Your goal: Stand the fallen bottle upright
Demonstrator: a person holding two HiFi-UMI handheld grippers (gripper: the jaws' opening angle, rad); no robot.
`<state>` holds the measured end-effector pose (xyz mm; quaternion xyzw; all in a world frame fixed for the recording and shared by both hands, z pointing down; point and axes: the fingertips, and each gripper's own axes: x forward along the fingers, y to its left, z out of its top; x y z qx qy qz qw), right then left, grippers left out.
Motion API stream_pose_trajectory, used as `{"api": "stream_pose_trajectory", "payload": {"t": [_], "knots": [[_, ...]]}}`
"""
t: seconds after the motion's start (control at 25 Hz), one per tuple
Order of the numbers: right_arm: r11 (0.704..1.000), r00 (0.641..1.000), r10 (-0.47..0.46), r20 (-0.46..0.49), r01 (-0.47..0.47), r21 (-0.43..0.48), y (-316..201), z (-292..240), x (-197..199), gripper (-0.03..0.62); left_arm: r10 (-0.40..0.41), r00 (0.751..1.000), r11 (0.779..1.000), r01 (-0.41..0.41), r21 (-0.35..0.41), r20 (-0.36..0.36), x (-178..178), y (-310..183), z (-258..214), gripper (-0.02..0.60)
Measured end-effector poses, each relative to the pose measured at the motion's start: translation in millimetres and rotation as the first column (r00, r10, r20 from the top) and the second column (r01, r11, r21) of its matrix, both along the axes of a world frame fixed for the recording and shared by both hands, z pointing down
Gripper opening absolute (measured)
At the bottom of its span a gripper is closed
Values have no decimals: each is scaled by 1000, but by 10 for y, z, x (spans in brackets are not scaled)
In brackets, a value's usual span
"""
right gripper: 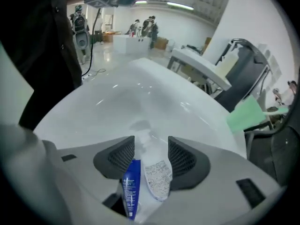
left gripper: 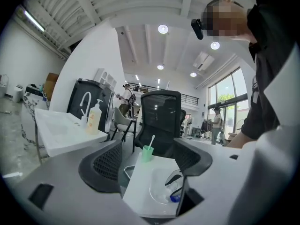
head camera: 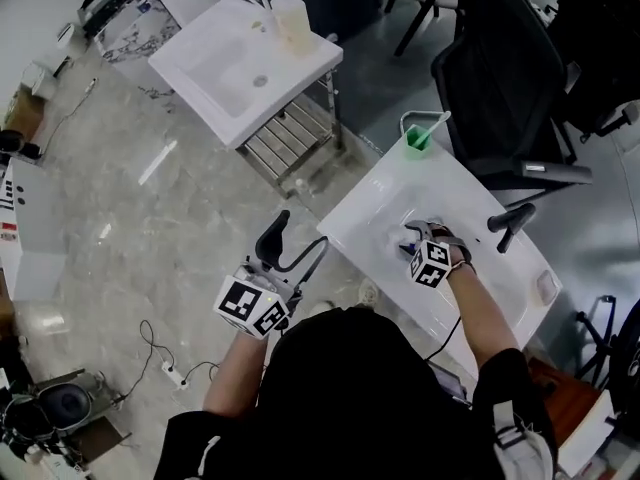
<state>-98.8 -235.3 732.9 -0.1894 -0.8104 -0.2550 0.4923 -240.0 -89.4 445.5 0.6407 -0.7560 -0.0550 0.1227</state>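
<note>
Left gripper [left gripper: 151, 159] nearest us, off the basin's [head camera: 365, 206] left edge, jaws wide, nothing between; spare hand, we judge. Right gripper [right gripper: 151, 146] tipped steeply into the basin, clamped on the clear bottle [right gripper: 157, 175], blue label showing. Gripping the body should let us pivot it onto its base. Far corner: green cup [head camera: 417, 140] holding a toothbrush [head camera: 434, 122]. Beyond, second sink [head camera: 215, 63], soap dispenser [head camera: 290, 13] on its rim

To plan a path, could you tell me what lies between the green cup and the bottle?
Only bare white sink separates cup and bottle, per the left gripper view.
</note>
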Motion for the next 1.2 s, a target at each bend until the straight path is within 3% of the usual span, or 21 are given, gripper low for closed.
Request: {"api": "stream_pose_trajectory", "payload": {"t": [0.32,0.68,0.96,1.04,1.2], "knots": [[981,967,-189,-169,192,2,90,412,-55,229,-82,997,995,82,-48,18,6,205,66,356],[954,892,-288,-348,297,-26,47,712,-24,230,-201,979,975,202,-92,21,-12,507,108,356],[950,892,-304,-335,311,-34,64,751,-80,219,-266,964,958,267,-101,23,-19,678,133,356],[941,887,-327,-325,336,-33,115,753,-26,133,-267,964,959,267,-91,14,-5,667,139,356],[960,937,-273,-216,280,2,159,609,-57,131,-230,973,970,229,-78,1,50,575,137,356]]}}
